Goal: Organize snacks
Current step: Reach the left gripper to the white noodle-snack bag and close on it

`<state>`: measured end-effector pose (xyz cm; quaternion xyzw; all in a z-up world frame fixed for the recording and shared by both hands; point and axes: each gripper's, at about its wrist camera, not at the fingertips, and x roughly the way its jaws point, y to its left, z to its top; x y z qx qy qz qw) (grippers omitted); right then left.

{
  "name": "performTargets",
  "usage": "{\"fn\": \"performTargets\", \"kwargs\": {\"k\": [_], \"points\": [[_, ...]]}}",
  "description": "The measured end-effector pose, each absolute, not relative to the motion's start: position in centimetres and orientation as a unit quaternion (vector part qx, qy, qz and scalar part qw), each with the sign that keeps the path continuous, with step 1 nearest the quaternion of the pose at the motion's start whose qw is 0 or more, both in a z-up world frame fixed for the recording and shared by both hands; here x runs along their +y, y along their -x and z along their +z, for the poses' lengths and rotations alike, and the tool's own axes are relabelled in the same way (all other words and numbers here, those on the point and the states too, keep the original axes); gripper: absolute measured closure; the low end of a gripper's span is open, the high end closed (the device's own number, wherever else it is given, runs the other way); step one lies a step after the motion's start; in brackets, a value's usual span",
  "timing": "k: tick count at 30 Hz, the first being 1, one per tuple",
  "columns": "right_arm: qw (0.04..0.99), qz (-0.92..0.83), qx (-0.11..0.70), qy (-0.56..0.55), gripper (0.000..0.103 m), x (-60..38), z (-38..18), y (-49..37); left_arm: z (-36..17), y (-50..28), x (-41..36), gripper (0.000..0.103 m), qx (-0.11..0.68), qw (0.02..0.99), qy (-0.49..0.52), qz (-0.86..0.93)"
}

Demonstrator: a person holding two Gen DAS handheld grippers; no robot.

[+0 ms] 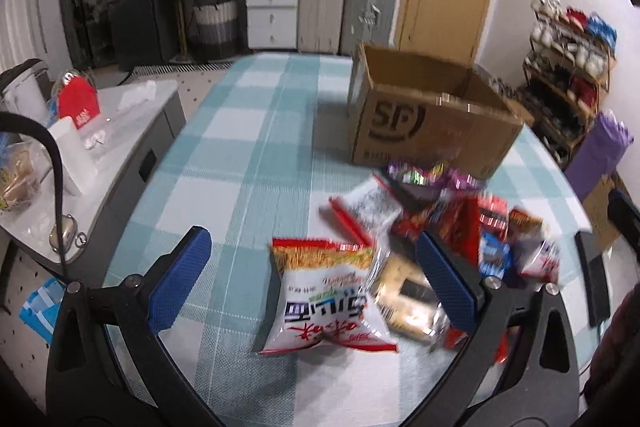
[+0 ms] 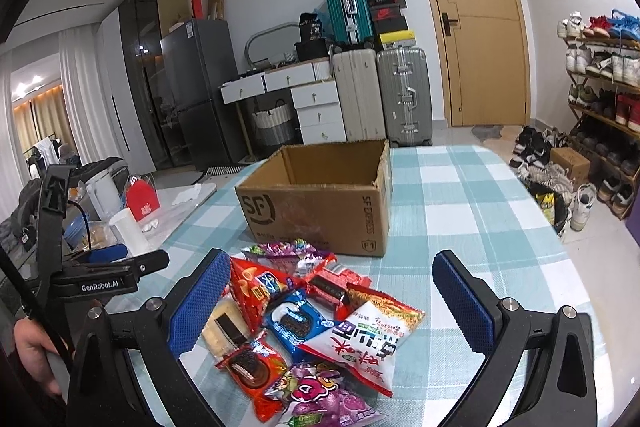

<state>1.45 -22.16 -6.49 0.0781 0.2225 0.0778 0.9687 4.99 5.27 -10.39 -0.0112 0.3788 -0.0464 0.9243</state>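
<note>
A heap of snack packets [image 2: 304, 323] lies on the checked tablecloth [image 2: 472, 211] in front of an open cardboard box [image 2: 320, 203]. My right gripper [image 2: 332, 311] stands open above the heap, with a blue cookie packet [image 2: 298, 323] and a white noodle-snack bag [image 2: 360, 343] between its fingers. In the left wrist view, my left gripper [image 1: 312, 283] is open, and a white noodle-snack bag [image 1: 324, 291] lies between its blue pads. The other packets [image 1: 460, 219] lie to its right, before the cardboard box [image 1: 424, 123]. The box looks empty.
A side counter [image 1: 116, 131] at the left carries a kettle [image 1: 20, 87], a red item and a white cup. Behind the table stand a white desk [image 2: 296, 95], suitcases [image 2: 404, 95] and a door. A shoe rack [image 2: 600, 87] fills the right side. A hand [image 2: 32, 351] holds the left gripper.
</note>
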Motion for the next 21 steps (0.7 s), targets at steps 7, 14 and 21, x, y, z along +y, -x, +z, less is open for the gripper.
{"fn": "performTargets", "kwargs": {"k": [7,14,21], "points": [[0.960,0.084,0.249,-0.099,0.000,-22.9,-9.0,-4.0,-14.4,-6.9,6.2,0.001,0.423,0.903,0.025,-0.069],[0.952,0.091,0.271,-0.112,0.000,-23.8,-11.1,-5.8,-16.8,-8.9,7.2,0.003,0.463,0.877,0.069,-0.108],[0.944,0.087,0.291,-0.127,0.000,-25.1,-12.5,-6.9,-17.9,-9.2,6.4,0.019,0.460,0.877,0.034,-0.133]]}}
